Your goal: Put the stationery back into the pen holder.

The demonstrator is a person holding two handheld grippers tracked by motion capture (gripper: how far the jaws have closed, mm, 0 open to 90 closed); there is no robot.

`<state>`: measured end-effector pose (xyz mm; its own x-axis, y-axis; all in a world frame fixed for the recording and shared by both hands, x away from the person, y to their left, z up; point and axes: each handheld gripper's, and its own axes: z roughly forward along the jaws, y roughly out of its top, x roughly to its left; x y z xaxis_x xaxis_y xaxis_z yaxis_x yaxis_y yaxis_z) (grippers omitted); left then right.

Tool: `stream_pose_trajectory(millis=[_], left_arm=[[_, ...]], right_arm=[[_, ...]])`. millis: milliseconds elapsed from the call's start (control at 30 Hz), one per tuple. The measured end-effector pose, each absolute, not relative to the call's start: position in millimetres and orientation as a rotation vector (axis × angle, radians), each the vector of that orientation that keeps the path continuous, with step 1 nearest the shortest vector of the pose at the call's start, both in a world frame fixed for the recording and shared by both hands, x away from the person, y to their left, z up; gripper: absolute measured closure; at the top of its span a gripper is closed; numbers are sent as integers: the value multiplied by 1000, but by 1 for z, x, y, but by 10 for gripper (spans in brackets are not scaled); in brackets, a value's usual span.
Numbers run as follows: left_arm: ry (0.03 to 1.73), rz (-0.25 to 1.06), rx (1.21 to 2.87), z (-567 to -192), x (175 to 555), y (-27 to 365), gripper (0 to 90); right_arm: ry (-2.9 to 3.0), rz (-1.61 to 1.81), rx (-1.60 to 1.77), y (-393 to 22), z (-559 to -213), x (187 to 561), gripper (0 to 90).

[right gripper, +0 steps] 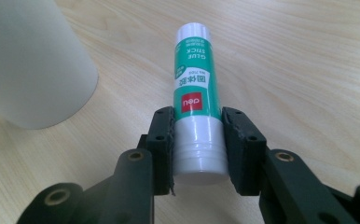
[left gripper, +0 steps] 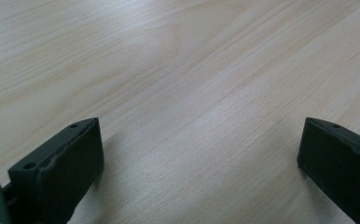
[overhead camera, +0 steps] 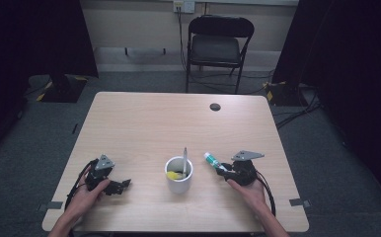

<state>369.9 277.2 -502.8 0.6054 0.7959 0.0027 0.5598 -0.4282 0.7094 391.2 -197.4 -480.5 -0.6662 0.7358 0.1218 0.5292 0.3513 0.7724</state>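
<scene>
Right hand-held gripper (right gripper: 197, 140) clamps the glue stick (right gripper: 196, 93), long axis pointing toward the white cup (overhead camera: 179, 183) at its left. Left hand-held gripper (left gripper: 201, 154) gapes wide, nothing in it.

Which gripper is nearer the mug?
Right, narrowly. The right gripper, shut on the glue stick, sits just to the right of the mug. The left gripper rests open on the table, farther off to the mug's left.

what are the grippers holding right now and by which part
The right gripper clamps a glue stick by its white end, the green label sticking out past the jaws. The left gripper is open over bare table, holding nothing.
</scene>
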Motion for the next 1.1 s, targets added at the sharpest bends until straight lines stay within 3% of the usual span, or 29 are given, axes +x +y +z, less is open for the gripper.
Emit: stream_pose_trajectory(millis=[1100], left_arm=[[1063,445,2150,-503,370,277,0]], right_arm=[[2332,1372,1066,-207,-440,372,658]])
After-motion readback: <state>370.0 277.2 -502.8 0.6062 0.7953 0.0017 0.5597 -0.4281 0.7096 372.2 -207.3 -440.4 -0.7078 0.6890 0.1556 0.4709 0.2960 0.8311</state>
